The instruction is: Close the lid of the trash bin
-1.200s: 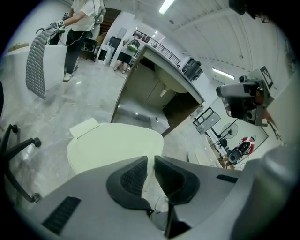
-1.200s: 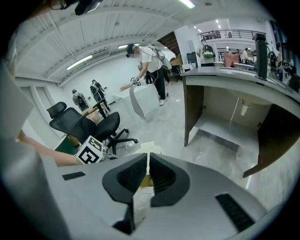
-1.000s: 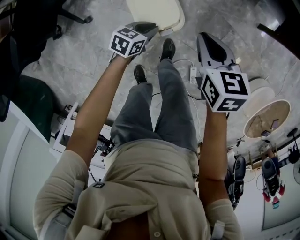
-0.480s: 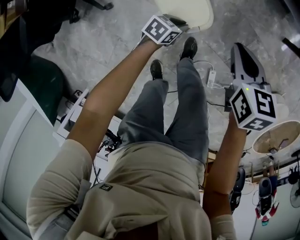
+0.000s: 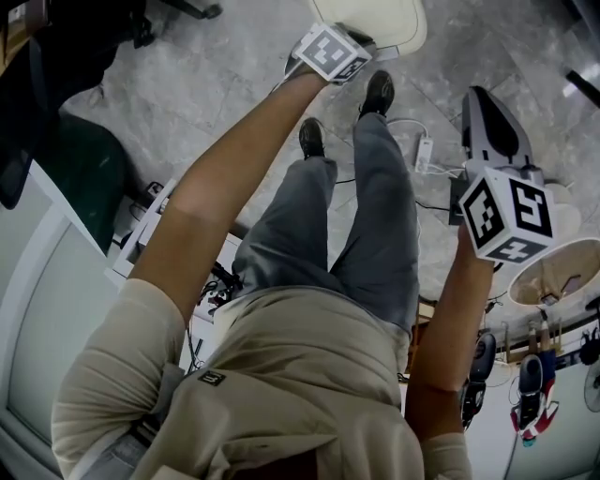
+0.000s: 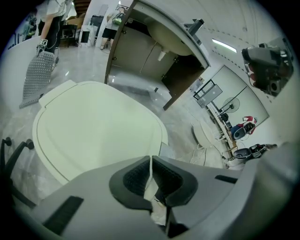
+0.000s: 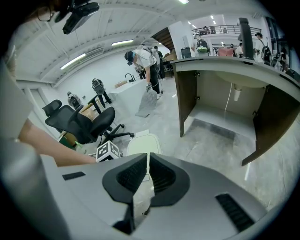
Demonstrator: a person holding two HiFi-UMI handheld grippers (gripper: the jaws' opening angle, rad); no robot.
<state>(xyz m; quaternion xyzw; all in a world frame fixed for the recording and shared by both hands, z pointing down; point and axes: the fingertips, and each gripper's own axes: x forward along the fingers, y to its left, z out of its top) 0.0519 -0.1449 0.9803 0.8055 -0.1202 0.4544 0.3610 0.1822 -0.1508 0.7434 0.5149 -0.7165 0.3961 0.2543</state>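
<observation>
A: Any sign of the trash bin lid (image 5: 389,17)?

B: Yes; at twelve o'clock in the head view, cream, lying flat on top of the bin, on a grey marbled floor (image 5: 234,66); cut off by the top edge of the frame.

A: And the left gripper (image 6: 150,158)?

B: Stretched out over the near edge of that lid; hard to tell whether touching or just above; pads drawn together with only a hairline slit between, nothing caught there; facing cream lid from eight round to one o'clock in its own view.

A: Anything else on that arm?

B: Only the left marker cube (image 5: 330,52), at twelve o'clock in the head view, just short of the lid.

A: The right gripper (image 7: 148,158)?

B: Held out at two o'clock in the head view, well apart from the lid, with the right marker cube (image 5: 507,217) nearer the wrist; pads likewise pressed close, a thin slit and nothing gripped.

A: Seen from that gripper?

B: The lid again, near the centre, just above the jaw tips; the left marker cube beside it at eight o'clock; a black office chair (image 7: 82,124) at nine o'clock; a desk (image 7: 220,79) with brown side panels from one to three o'clock; a person (image 7: 143,58) bending forward at twelve o'clock, far off.

A: On the floor near the bin?

B: Two black shoes (image 5: 380,91) at one o'clock in the head view, close to the lid; a white power strip (image 5: 424,150) just to their right.
</observation>
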